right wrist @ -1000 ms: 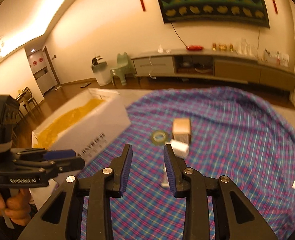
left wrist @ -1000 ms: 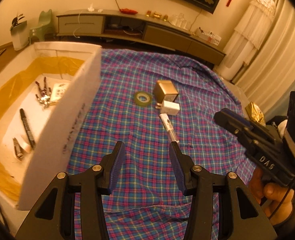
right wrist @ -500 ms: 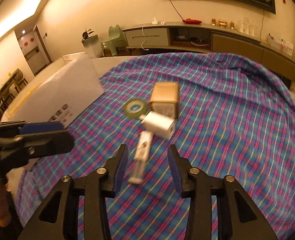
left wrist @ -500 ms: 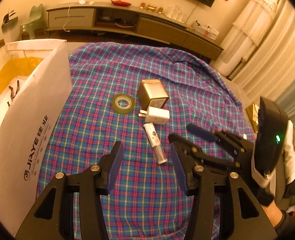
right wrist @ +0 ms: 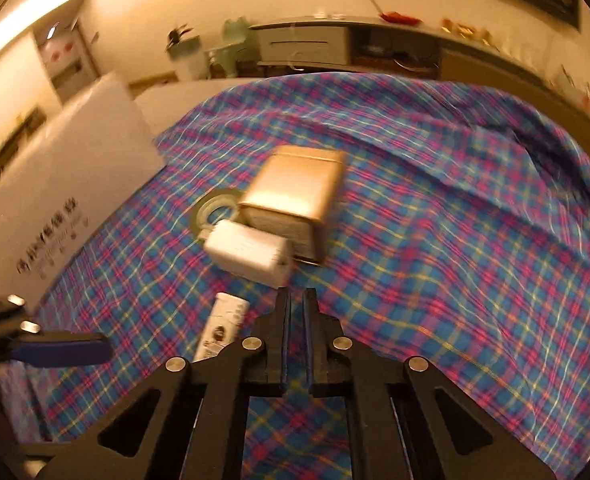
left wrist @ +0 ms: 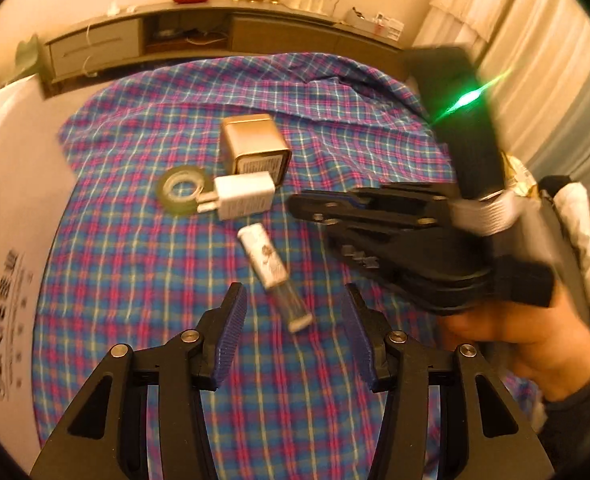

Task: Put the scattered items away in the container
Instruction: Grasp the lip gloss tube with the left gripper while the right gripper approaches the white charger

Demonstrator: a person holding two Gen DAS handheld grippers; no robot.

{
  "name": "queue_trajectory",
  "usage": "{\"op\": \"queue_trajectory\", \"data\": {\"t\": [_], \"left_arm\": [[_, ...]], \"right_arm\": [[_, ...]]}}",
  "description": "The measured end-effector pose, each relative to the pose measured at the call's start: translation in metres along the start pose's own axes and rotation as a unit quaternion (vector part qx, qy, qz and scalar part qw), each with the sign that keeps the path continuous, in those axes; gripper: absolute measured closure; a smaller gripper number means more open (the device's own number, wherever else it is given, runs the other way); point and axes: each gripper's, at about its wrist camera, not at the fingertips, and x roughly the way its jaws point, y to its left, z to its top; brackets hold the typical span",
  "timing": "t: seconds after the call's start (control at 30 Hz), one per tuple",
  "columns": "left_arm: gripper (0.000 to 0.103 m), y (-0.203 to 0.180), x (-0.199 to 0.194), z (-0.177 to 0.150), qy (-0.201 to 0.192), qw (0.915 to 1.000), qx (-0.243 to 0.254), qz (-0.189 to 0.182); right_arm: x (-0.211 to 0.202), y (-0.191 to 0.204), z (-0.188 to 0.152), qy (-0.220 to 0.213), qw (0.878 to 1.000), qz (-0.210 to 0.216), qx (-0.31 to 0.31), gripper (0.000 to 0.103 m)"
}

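On the plaid cloth point(left wrist: 135, 280) lie a gold tin point(left wrist: 255, 148), a white charger plug point(left wrist: 243, 196), a roll of clear tape point(left wrist: 181, 190) and a white tube with a clear cap point(left wrist: 273, 276). My left gripper point(left wrist: 295, 320) is open, and the tube's near end shows between its fingertips without touching them. My right gripper point(right wrist: 297, 300) is shut on nothing, its tips just short of the charger point(right wrist: 251, 254) and to the right of the tube point(right wrist: 223, 328). The tin point(right wrist: 295, 188) stands behind the charger. In the left wrist view, the right gripper point(left wrist: 299, 206) reaches in from the right.
The white cardboard box point(left wrist: 3, 220) stands at the cloth's left edge, also in the right wrist view as the box point(right wrist: 63, 184). A hand point(left wrist: 515, 340) holds the right gripper. A low cabinet point(left wrist: 215, 36) runs along the far wall. The cloth right of the tin is bare.
Both grippers have come down and closer to the items, and the box has slid toward the left of view. The right gripper's jaws have gone from apart to shut. The left stays open.
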Motion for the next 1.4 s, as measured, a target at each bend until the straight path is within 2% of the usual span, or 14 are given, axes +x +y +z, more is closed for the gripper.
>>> {"op": "queue_trajectory", "data": {"t": [0.17, 0.23, 0.33, 0.43, 0.53, 0.63, 0.73, 0.8, 0.83, 0.87, 0.93, 0.97, 1.4], "left_arm": [[0.051, 0.006, 0.021, 0.002, -0.001, 0.9998, -0.012, 0.017], [0.051, 0.009, 0.030, -0.001, 0.011, 0.9994, -0.016, 0.028], [0.051, 0.013, 0.032, -0.001, 0.007, 0.9984, -0.011, 0.056], [0.052, 0.027, 0.028, -0.005, 0.009, 0.9967, -0.040, 0.069], [0.053, 0.040, 0.025, -0.007, 0.008, 0.9936, -0.059, 0.096], [0.053, 0.042, 0.023, -0.008, 0.005, 0.9937, -0.064, 0.091], [0.052, 0.033, 0.022, -0.008, -0.002, 0.9977, -0.039, 0.055], [0.053, 0.028, 0.024, -0.008, 0.000, 0.9987, -0.024, 0.045], [0.055, 0.028, 0.024, -0.009, 0.002, 0.9989, -0.020, 0.042], [0.068, 0.028, 0.024, -0.010, 0.003, 0.9989, -0.019, 0.042], [0.081, 0.030, 0.023, -0.011, 0.007, 0.9988, -0.015, 0.045], [0.083, 0.032, 0.023, -0.011, 0.009, 0.9989, -0.018, 0.042], [0.084, 0.051, 0.002, -0.018, 0.009, 0.9991, -0.037, 0.021]], "right_arm": [[-0.008, -0.004, 0.002, -0.010, 1.000, 0.016, 0.012, 0.092], [-0.012, -0.002, 0.005, -0.020, 0.999, 0.023, 0.022, 0.079], [-0.013, 0.005, 0.008, -0.022, 0.999, 0.027, 0.021, 0.069], [-0.010, 0.010, 0.009, -0.022, 0.999, 0.027, 0.019, 0.058], [-0.007, 0.016, 0.012, -0.025, 0.999, 0.025, 0.014, 0.050], [-0.002, 0.029, 0.016, -0.028, 0.999, 0.023, 0.001, 0.045], [0.003, 0.037, 0.020, -0.034, 0.999, 0.007, -0.020, 0.045], [0.009, 0.039, 0.022, -0.035, 0.999, 0.003, -0.021, 0.045], [0.012, 0.039, 0.022, -0.032, 0.999, 0.004, -0.018, 0.056], [0.013, 0.038, 0.023, -0.032, 0.999, 0.010, -0.008, 0.056], [0.012, 0.037, 0.024, -0.025, 1.000, 0.010, -0.003, 0.056], [0.011, 0.037, 0.024, -0.020, 1.000, 0.011, -0.002, 0.056], [-0.009, 0.002, 0.012, 0.013, 0.997, 0.022, 0.074, 0.057]]}}
